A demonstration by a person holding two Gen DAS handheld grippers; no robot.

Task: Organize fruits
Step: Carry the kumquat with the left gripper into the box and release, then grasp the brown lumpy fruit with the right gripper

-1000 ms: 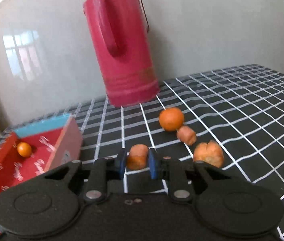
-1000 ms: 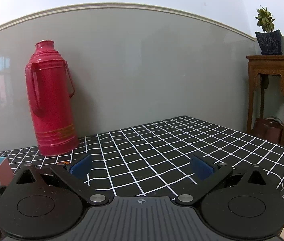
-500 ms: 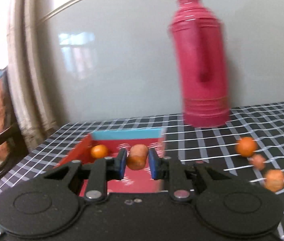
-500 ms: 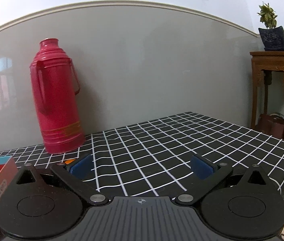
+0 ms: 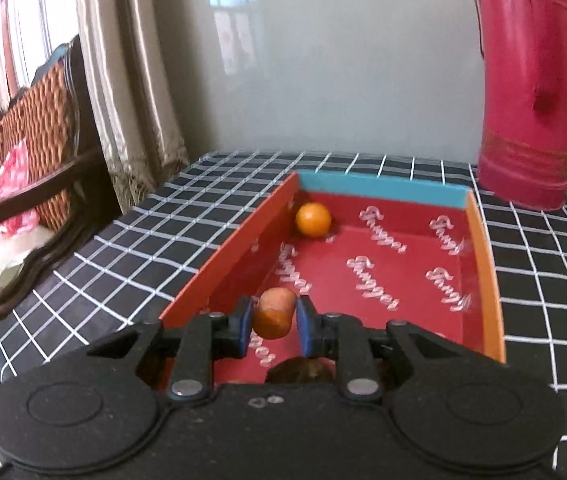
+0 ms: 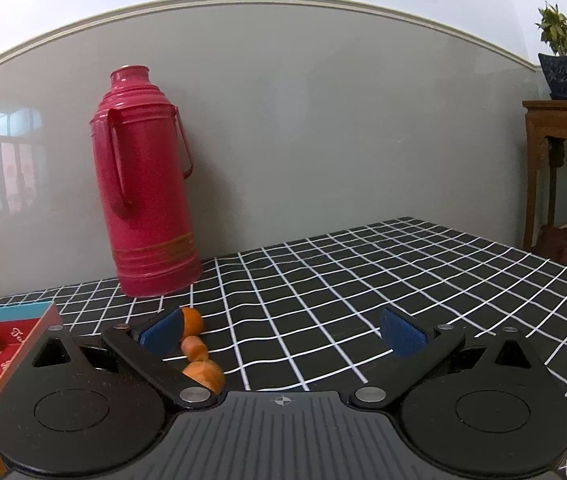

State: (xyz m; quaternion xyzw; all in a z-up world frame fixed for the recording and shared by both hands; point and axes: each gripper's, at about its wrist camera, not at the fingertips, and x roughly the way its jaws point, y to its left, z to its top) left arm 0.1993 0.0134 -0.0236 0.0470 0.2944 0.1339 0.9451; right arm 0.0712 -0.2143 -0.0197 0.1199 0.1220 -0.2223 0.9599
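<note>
Our left gripper (image 5: 274, 322), clamped on an orange fruit piece (image 5: 274, 313), has swung from the loose fruits to over the red box (image 5: 483, 248) at lower centre, so release comes next.

We see a home: a worktop under a checked cloth (image 6: 363, 280), a red thermos (image 6: 145, 184), curtains (image 5: 123, 80), a wicker chair (image 5: 31, 136) and a potted plant (image 6: 561, 64) on a wooden stand (image 6: 563, 160).
</note>
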